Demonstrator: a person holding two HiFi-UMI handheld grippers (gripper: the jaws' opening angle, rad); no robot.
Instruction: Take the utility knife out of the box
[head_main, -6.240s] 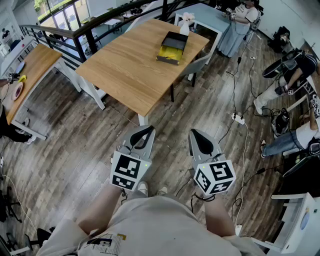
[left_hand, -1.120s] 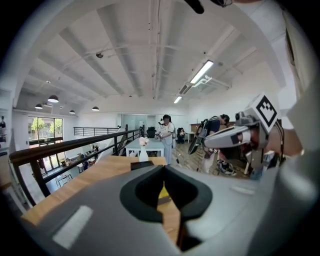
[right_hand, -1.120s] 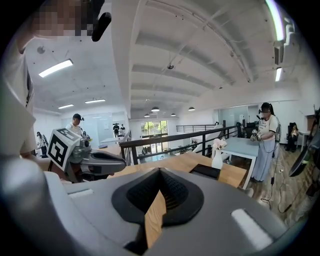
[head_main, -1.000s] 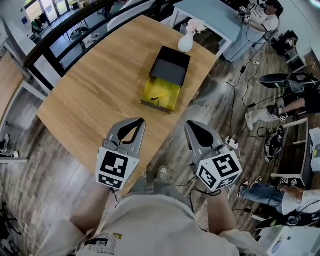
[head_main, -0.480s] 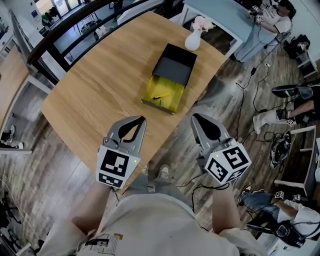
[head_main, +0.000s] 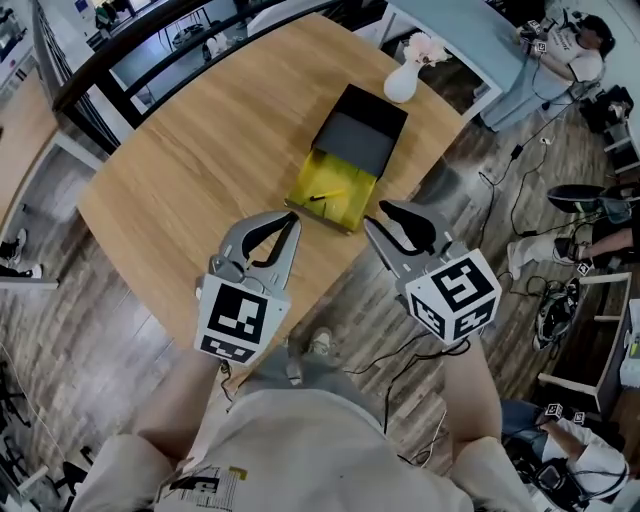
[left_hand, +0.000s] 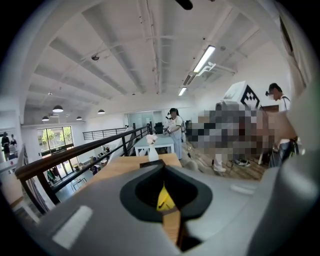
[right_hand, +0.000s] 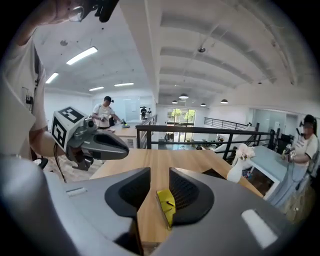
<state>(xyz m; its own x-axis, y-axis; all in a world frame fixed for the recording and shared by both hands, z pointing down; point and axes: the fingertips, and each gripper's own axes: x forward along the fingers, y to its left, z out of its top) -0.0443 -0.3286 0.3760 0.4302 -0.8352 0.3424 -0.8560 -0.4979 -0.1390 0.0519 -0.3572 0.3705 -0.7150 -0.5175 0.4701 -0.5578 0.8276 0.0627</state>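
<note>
Yellow box (left_hand: 165, 198) beyond closed hand-held gripper (left_hand: 160, 165)

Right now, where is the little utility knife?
In the head view, the small utility knife lies in the yellow drawer pulled out of the black box on the wooden table, just beyond the left gripper and right gripper.

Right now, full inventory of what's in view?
table: 1, light wood, centre.
box: 1, black sleeve with yellow drawer slid out, on the table.
utility knife: 1, dark, lying in the yellow drawer.
vase: 1, white with pale flowers, on the table behind the box.
second table: 1, pale blue, far right.
bystander: 1, standing by the second table.
railing: 1, black, far left.
left tool: 1, grey, shut, empty, near the box.
right tool: 1, grey, jaws have just been opening, nothing between them.
</note>
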